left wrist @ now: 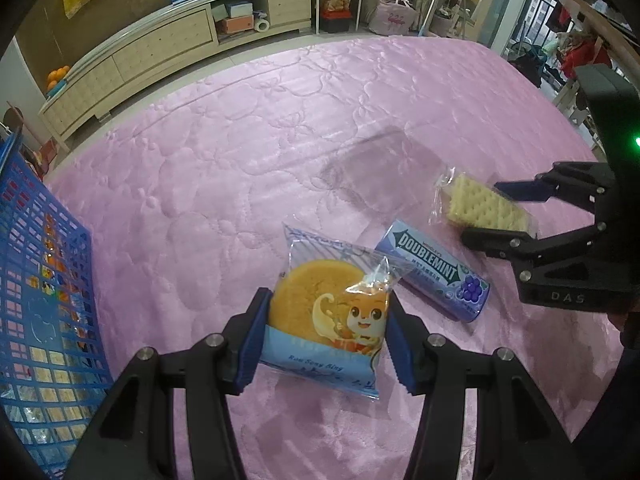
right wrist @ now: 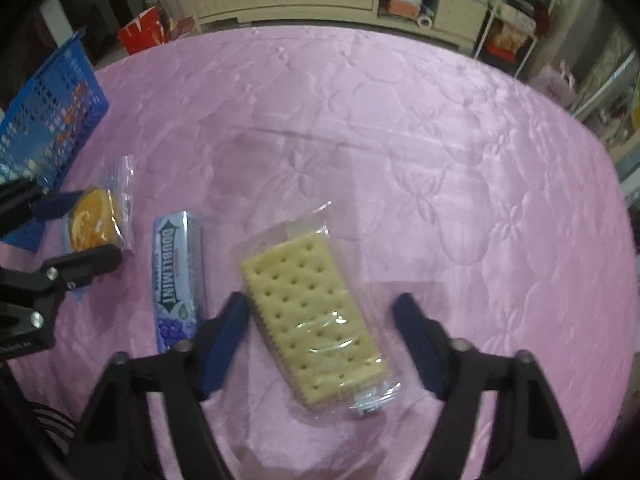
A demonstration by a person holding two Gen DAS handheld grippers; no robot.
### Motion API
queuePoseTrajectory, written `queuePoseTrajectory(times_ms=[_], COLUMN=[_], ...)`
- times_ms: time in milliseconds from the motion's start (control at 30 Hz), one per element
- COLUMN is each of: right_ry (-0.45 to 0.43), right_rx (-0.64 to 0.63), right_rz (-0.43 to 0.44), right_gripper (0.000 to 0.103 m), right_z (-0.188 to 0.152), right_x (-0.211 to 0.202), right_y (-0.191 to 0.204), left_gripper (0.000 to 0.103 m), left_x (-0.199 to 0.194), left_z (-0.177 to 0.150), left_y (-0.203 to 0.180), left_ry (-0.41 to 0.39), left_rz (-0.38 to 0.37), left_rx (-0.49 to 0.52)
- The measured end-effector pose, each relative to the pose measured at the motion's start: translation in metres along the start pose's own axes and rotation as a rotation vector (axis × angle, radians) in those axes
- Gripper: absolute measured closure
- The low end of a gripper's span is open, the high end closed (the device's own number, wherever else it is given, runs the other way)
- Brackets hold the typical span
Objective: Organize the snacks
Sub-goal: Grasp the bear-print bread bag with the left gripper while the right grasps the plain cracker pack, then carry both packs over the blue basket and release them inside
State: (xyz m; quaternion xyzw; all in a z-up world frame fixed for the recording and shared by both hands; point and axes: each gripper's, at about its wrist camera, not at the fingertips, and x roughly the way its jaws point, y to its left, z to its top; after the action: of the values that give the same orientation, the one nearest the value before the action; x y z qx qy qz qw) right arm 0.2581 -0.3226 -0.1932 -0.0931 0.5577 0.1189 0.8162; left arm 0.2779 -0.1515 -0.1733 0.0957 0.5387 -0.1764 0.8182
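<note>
A round yellow cake in a blue cartoon packet (left wrist: 332, 312) lies on the pink quilted cover (left wrist: 240, 152), and my left gripper (left wrist: 328, 340) is shut on it, both blue pads pressing its sides. A packet of square crackers (right wrist: 316, 316) in clear wrap lies between the fingers of my right gripper (right wrist: 322, 332). The left pad (right wrist: 226, 332) is at the crackers' edge and the right pad (right wrist: 418, 340) stands a little apart, so this gripper is open. A purple Doublemint tube (left wrist: 434, 270) lies between the two packets.
A blue plastic basket (left wrist: 40, 280) with several snack packets inside stands at the left edge of the cover. A low cream cabinet (left wrist: 160, 48) and shelves line the far wall. A sleeve shows at the right wrist view's lower left.
</note>
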Motion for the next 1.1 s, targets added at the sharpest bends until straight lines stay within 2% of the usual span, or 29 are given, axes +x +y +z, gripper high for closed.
queuePoseTrajectory(times_ms=[100, 333, 667, 967, 1100], right_ry=[0.005, -0.044, -0.15, -0.24, -0.272], right_rx=[-0.029, 0.031, 0.032, -0.019, -0.003], right_rz=[-0.004, 0.023, 0.044, 0.046, 0.081], right_gripper=[0.048, 0.048, 0.048, 0.048, 0.048], right_z=[-0.003, -0.011, -0.009, -0.011, -0.013], right_x=[-0.001, -0.029, -0.097, -0.154, -0.172], right_y=[0.01, 0.022, 0.046, 0.097, 0.115], left_gripper=[0.051, 0.051, 0.051, 0.051, 0.051], left_x=[-0.002, -0.024, -0.09, -0.159, -0.184], left_z=[-0.001, -0.009, -0.026, -0.061, -0.081], left_y=[-0.002, 0.0, 0.008, 0.02, 0.035], left_ry=[-0.006, -0.04, -0.139, -0.24, -0.278], left_rz=[-0.001, -0.01, 0.007, 0.029, 0.043], left_rx=[0.011, -0.019, -0.051, -0.091, -0.108])
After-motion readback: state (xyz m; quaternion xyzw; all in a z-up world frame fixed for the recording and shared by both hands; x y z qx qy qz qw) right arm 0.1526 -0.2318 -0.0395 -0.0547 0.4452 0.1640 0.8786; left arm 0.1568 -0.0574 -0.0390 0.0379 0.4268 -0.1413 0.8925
